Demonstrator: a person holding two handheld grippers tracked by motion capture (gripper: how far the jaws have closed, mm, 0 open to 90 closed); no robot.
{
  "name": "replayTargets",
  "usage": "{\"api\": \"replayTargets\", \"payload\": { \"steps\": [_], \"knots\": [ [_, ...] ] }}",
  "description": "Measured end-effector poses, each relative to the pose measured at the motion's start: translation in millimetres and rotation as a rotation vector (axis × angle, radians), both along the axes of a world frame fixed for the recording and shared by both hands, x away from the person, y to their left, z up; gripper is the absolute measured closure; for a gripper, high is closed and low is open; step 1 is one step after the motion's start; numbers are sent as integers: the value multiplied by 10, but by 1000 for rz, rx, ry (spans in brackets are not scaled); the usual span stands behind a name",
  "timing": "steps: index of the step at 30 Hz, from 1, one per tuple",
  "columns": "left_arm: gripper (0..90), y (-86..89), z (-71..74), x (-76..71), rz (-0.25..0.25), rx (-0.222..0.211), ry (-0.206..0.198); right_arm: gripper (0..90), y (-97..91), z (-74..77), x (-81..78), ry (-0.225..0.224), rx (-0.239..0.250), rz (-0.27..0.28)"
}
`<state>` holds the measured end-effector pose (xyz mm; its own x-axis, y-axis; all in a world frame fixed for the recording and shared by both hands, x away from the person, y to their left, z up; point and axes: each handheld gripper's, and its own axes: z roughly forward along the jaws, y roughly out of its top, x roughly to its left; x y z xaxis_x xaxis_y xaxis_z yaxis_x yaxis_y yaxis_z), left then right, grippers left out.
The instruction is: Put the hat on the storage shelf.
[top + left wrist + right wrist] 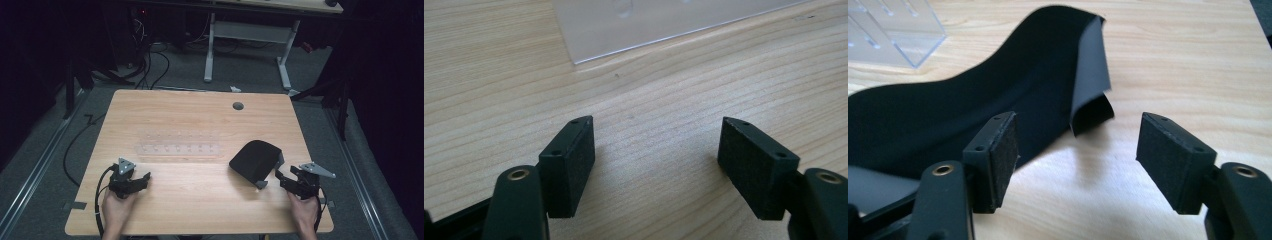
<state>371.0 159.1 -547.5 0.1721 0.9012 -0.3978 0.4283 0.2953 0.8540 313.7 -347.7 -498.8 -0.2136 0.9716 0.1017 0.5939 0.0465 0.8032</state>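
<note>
A black flexible sheet (255,160), folded over itself with a curled corner, lies on the wooden table (200,115) at the right. My right gripper (280,176) rests on the table just right of it, open. In the right gripper view the black sheet (998,90) runs past the outer side of the left jaw, while bare wood lies between the pads of the right gripper (1078,145). My left gripper (144,178) sits open near the front left, with its own view showing nothing but table between the jaws of the left gripper (656,150).
A clear acrylic rack (180,149) lies flat mid-table, its corner (649,20) just ahead of the left jaws and its end (893,30) beyond the sheet. A cable hole (238,106) sits near the far edge. Another desk (250,30) and floor cables (150,65) are behind.
</note>
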Motion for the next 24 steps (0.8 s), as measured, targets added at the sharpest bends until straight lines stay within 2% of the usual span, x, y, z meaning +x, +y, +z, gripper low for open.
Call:
{"api": "replayTargets", "payload": {
  "steps": [5, 14, 17, 24],
  "knots": [
    [315, 0, 0, 0, 0, 0, 0, 247, 27, 33, 133, -3, 9, 36],
    [316, -2, 0, 0, 0, 0, 0, 230, 37, 72, 301, 9, 12, 33],
    [316, -3, 0, 0, -2, 0, 0, 225, 44, 83, 392, 10, 14, 47],
    [316, -4, 0, 0, -1, 0, 0, 215, 46, 92, 507, 31, 38, 60]
  ]
}}
